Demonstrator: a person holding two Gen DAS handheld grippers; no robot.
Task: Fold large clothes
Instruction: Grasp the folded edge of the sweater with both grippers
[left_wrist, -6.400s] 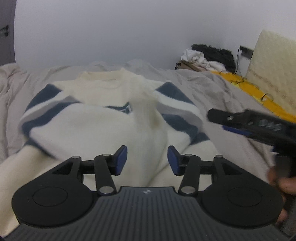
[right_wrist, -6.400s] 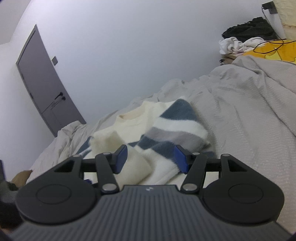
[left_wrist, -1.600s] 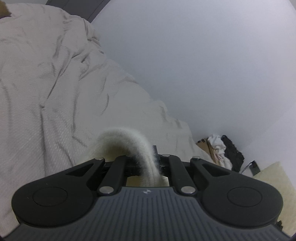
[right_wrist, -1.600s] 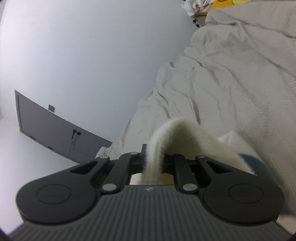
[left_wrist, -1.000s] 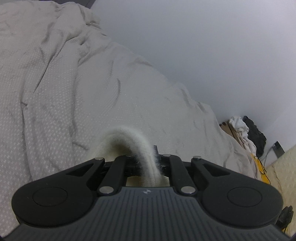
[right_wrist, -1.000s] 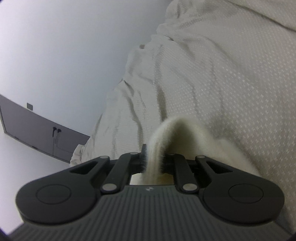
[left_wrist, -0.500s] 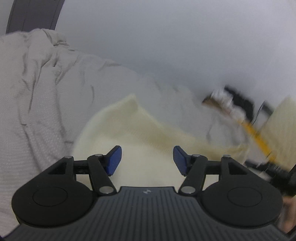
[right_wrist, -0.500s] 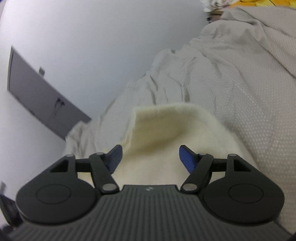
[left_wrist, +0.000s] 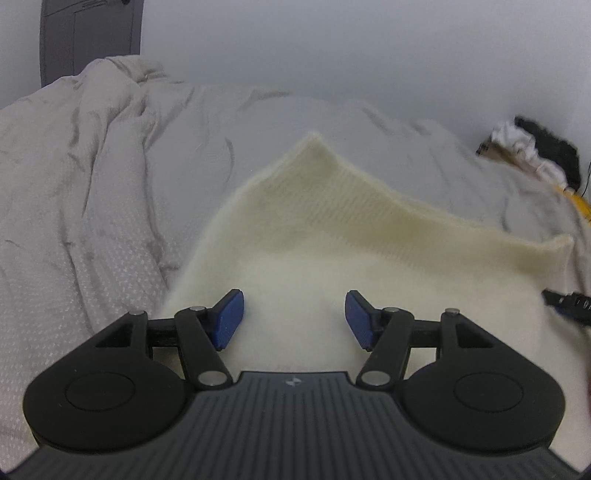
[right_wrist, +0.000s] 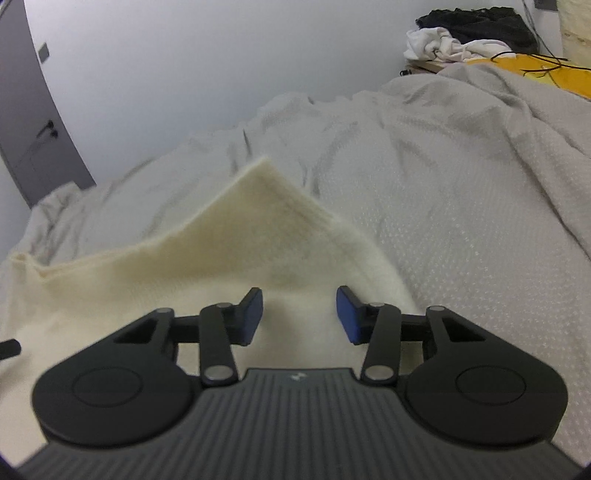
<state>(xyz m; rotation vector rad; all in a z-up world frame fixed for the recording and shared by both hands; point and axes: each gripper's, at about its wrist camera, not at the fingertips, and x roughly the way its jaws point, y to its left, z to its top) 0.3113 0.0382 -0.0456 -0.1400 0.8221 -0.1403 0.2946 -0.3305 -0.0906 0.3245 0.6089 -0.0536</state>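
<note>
The cream sweater (left_wrist: 332, 229) lies folded on the grey bed cover (left_wrist: 92, 192), plain cream side up, its ribbed edge running across the far side. My left gripper (left_wrist: 293, 319) is open just above the sweater's left part, nothing between its blue pads. In the right wrist view the same sweater (right_wrist: 236, 236) fills the lower left. My right gripper (right_wrist: 299, 317) hovers over the sweater's right part, jaws closing and nothing between them. The tip of the right gripper (left_wrist: 567, 301) shows at the right edge of the left wrist view.
The rumpled grey bed cover (right_wrist: 461, 177) spreads all around the sweater. A pile of white and black clothes (right_wrist: 469, 33) sits past the bed's far right corner, beside a yellow sheet (right_wrist: 554, 70). A grey door (right_wrist: 26, 122) stands at the far left wall.
Both grippers let go of the cream hem they were pinching and opened. The hem now lies flat on the bed. Both grippers rolled level and drew back; the right one's jaws have narrowed since.
</note>
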